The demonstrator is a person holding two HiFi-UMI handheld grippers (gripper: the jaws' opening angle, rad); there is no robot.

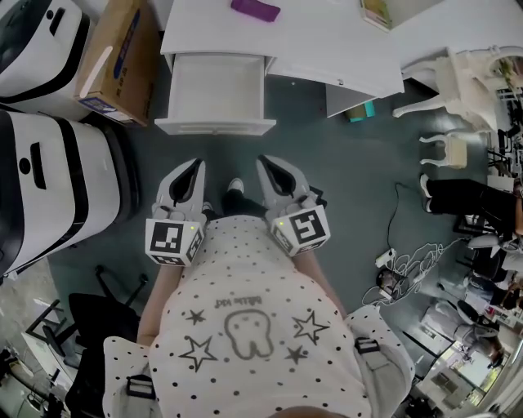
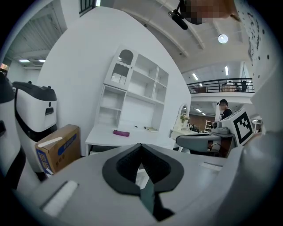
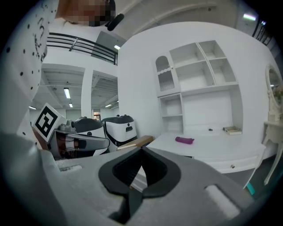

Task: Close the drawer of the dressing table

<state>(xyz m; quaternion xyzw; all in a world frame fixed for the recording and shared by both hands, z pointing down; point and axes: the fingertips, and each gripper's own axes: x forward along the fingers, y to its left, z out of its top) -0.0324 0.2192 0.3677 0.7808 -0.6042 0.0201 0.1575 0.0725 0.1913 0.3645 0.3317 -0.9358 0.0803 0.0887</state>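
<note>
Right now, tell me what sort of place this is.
Probably a big indoor hall or workshop staged with home furniture: a white dressing table with its drawer open, a mezzanine railing overhead, and bulky white machines beside it.

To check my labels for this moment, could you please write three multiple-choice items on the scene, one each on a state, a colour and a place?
1. How does the dressing table's drawer stand?
A. pushed fully in
B. pulled out
C. taken out altogether

2. What colour is the drawer?
A. brown
B. white
C. black

3. Where does the purple object lie?
A. on the dressing table's top
B. in the drawer
C. under the dressing table

Answers:
1 B: in the head view the drawer's box juts out from the table's front.
2 B: its front panel and its inside both show white.
3 A: it rests on the white top, beyond the open drawer.
</note>
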